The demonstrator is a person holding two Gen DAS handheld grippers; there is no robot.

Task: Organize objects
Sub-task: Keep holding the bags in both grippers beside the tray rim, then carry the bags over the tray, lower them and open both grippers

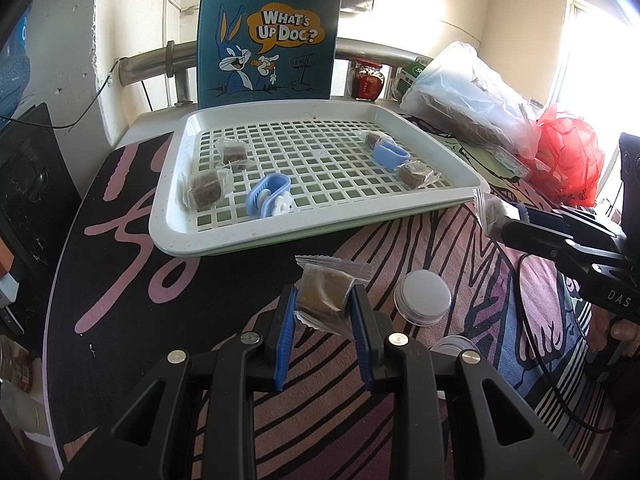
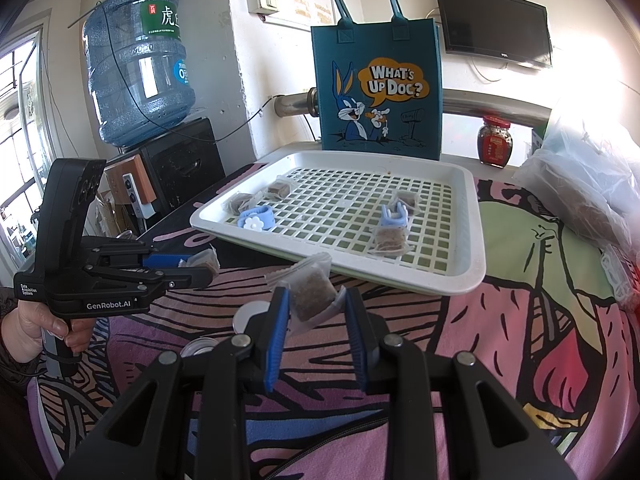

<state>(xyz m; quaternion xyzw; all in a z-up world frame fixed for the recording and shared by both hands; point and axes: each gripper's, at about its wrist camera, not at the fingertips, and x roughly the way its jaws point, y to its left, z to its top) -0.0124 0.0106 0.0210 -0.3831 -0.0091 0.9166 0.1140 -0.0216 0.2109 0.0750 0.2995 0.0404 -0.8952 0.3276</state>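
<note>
A wrapped cube [image 1: 325, 294] is clamped in the left tool [image 1: 325, 312], another [image 2: 310, 294] in the right tool [image 2: 316, 312], both above the counter [image 1: 120, 280] near the tray [image 1: 168, 236]. The carry step is judged underway; next, each must be brought over the tray and released.

Tray [image 1: 168, 216] on the surface [image 1: 120, 288], tote bag [image 1: 272, 32] upright behind it; four wrapped cubes and two clips [image 1: 269, 194] in tray; jar [image 1: 367, 78] right of bag; lid [image 1: 424, 297] before tray

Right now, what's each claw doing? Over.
Left gripper shut on wrapped brown cube. Right gripper shut on another packet. White tray ahead, path clear.
</note>
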